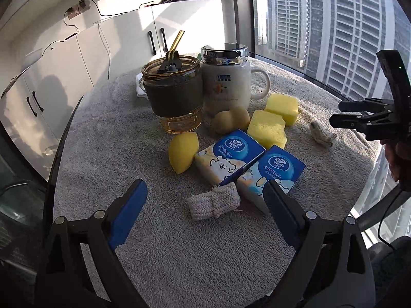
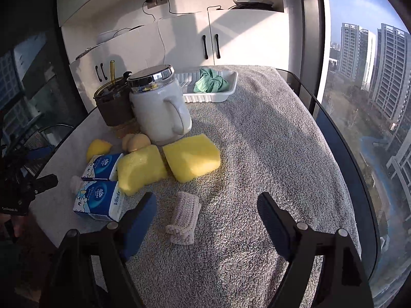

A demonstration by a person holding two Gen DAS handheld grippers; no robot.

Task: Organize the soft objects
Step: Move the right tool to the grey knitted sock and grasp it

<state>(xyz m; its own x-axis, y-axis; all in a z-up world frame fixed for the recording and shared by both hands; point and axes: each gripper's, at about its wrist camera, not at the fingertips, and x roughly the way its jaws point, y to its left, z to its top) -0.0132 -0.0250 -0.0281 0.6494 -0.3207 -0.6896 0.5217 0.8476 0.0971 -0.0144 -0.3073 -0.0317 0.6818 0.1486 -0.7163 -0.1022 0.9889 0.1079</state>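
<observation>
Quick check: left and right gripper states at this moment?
Left gripper: open, holding nothing.
Right gripper: open, holding nothing.

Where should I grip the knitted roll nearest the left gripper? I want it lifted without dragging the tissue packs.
Take the knitted roll across its narrow middle, where a strap cinches it, coming down from above. It lies flat on the towel with one end against the tissue pack, so the long sides are the free ones. The left gripper looks open wide enough.
</observation>
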